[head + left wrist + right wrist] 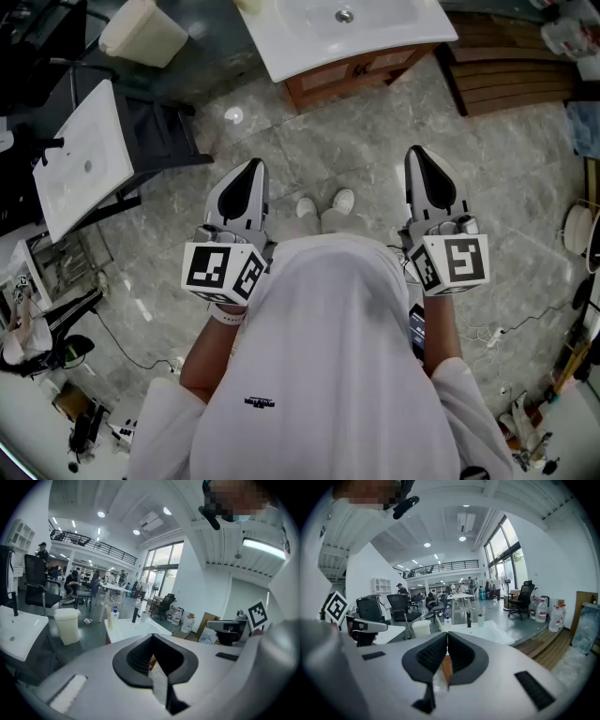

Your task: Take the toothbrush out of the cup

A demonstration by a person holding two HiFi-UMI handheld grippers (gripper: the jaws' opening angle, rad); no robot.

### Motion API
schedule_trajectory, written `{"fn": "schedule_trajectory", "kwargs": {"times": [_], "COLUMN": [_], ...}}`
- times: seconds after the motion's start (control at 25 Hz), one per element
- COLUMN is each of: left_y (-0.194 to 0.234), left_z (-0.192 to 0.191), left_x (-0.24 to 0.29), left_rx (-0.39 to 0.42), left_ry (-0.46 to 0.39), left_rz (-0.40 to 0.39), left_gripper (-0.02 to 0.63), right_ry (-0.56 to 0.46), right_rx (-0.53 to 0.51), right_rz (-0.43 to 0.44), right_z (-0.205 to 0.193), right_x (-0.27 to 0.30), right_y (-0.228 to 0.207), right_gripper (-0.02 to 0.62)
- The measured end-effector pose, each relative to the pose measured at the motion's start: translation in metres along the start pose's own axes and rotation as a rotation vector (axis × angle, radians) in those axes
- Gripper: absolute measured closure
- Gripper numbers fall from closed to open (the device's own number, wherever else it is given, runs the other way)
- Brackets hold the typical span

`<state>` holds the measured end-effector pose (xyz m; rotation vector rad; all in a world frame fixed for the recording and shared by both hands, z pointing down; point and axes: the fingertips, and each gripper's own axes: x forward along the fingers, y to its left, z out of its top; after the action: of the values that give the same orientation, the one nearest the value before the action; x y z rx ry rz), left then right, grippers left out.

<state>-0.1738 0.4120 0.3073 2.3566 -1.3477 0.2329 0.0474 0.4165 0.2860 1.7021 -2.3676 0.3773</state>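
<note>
Grey marbled floor tiles [309, 155] lie between the person and a white washbasin on a wooden cabinet [309, 37], well ahead of both pairs of jaws. The left gripper [251, 173], held low by the body, has its black padded jaws pressed tip to tip with nothing between them. Far beyond the jaws, a small pale cup [481, 618] stands on the basin top beside a black tap [468, 619]. The right gripper [420, 161] is likewise closed and empty. I'd step closer and part one pair of jaws before reaching in. The toothbrush is too small to make out, and the head view cuts off the basin's far edge and the cup.
</note>
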Motion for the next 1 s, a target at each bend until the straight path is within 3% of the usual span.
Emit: {"fn": "schedule_trajectory", "kwargs": {"times": [0.36, 0.56, 1.0], "left_y": [-0.068, -0.094, -0.104], "left_z": [0.003, 0.000, 0.006], "left_x": [0.023, 0.040, 0.090], "left_rx": [0.063, 0.091, 0.103], "left_ry": [0.004, 0.018, 0.052], "left_rz": [-0.011, -0.031, -0.024], "left_gripper": [0.600, 0.600, 0.600], "right_ry": [-0.033, 0.008, 0.001], "right_rx": [0.015, -0.045, 0.017], "right_rz": [-0.007, 0.001, 0.016], "right_z": [-0.004, -0.015, -0.016], "right_x": [-0.036, -0.040, -0.017], "right_y": [-0.053, -0.074, -0.116], "right_gripper": [0.589, 0.588, 0.588]}}
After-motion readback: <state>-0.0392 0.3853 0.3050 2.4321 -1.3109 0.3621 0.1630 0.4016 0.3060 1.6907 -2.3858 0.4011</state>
